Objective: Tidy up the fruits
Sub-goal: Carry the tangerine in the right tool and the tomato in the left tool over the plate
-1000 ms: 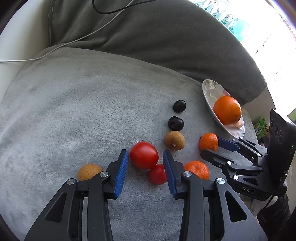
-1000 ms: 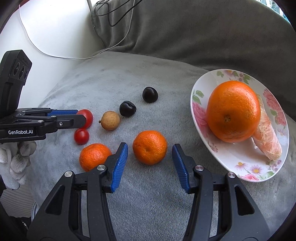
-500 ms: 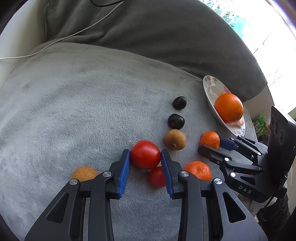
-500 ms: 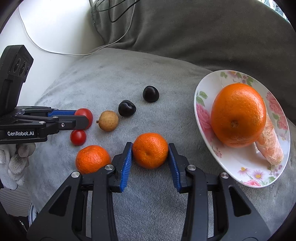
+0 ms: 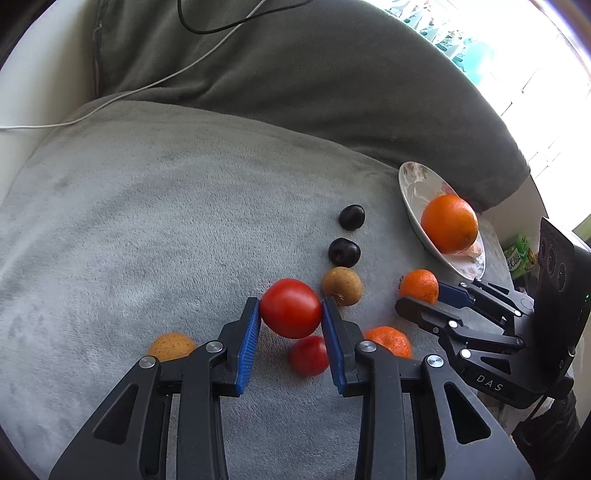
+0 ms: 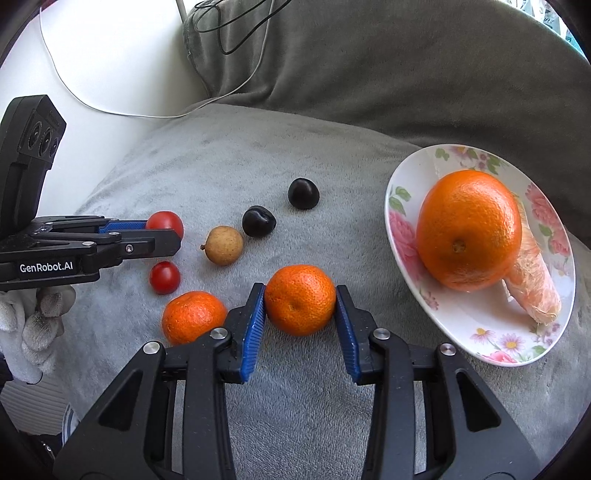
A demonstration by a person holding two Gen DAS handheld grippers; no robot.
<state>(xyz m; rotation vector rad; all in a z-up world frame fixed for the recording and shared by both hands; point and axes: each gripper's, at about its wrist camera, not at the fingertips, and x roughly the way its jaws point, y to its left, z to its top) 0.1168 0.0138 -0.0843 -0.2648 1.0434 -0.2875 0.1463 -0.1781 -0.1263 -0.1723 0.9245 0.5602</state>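
My left gripper is shut on a large red tomato, also seen in the right wrist view. My right gripper is shut on a mandarin, seen from the left wrist too. On the grey cushion lie a small tomato, a second mandarin, a brown longan and two dark plums. Another brown fruit lies left of my left gripper. A floral plate at the right holds a big orange and a peeled segment.
A dark grey back cushion rises behind. A white cable and a black cable run at the back left. A gloved hand holds the left gripper. The plate sits near the cushion's right edge.
Both grippers moved forward and closed: the left onto the large tomato, the right onto the mandarin. The other fruits stayed in place.
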